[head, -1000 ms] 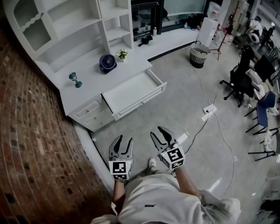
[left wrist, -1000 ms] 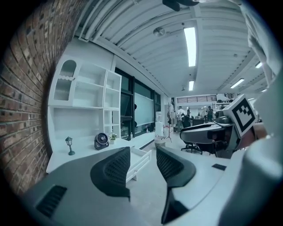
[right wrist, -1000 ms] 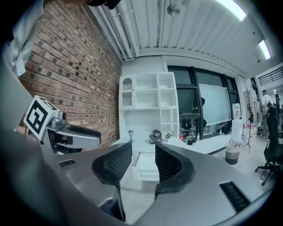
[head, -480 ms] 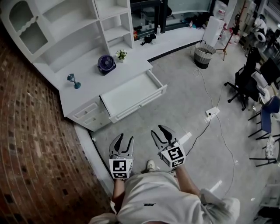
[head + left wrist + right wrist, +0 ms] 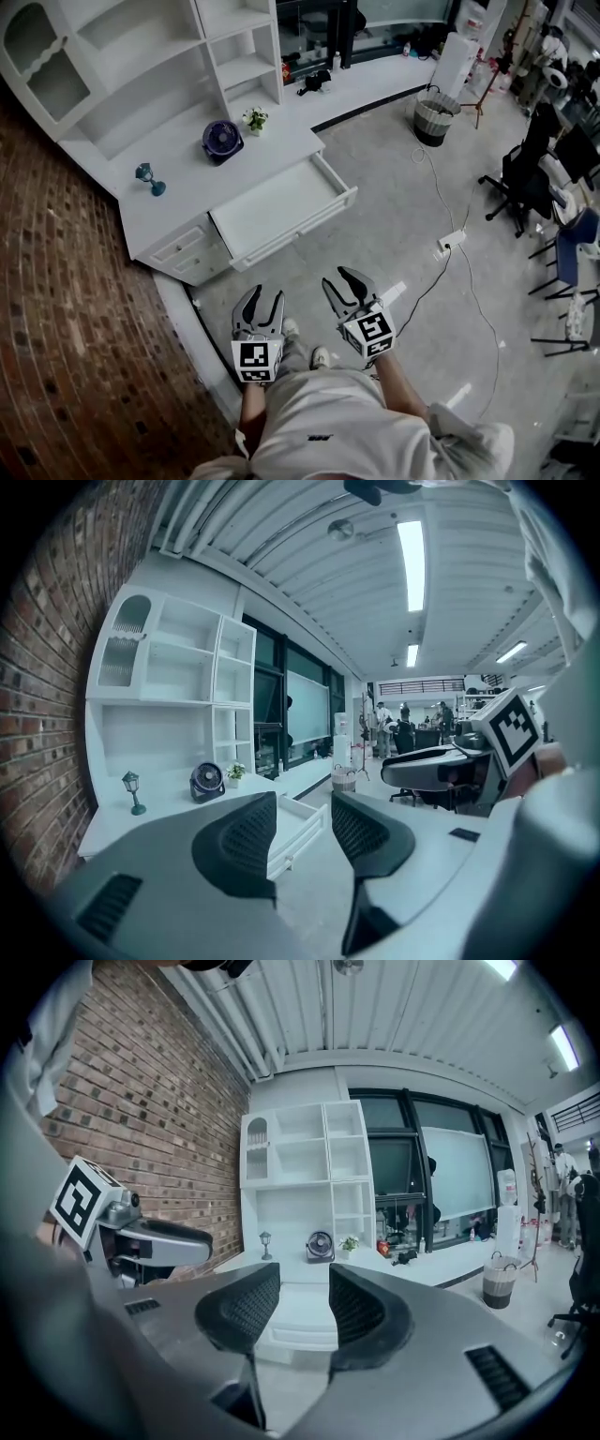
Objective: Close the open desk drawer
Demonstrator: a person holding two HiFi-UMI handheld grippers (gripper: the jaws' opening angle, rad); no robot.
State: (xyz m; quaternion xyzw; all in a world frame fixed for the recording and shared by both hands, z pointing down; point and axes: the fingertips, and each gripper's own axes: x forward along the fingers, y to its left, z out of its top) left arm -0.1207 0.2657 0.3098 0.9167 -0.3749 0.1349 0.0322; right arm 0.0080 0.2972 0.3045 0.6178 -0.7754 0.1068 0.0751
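Jaws of left gripper (image 5: 265,300): parted a moderate way, nothing held; only the far-off drawer (image 5: 281,206) shows through the gap. Jaws of right gripper (image 5: 339,281): parted about as far, likewise empty, aimed toward the drawer. Both grippers: held low and side by side in front of the person, well apart from the drawer, with bare floor (image 5: 394,216) between. Drawer: white, wide and shallow, pulled well out from under the white desk (image 5: 187,183), its front panel projecting over the floor, interior apparently empty. Smaller drawers (image 5: 183,248): to the left of the open drawer, shut. Desk top behind the drawer: round fan (image 5: 223,138), small potted plant (image 5: 254,118), little lamp-shaped ornament (image 5: 147,177); white shelving rises beyond. Step in hand, as judged: approach, with no contact made and closing not yet begun. Next move, as judged: walk up to the drawer, set a gripper against the middle of its front panel and push squarely toward the desk, so it slides in without skewing.
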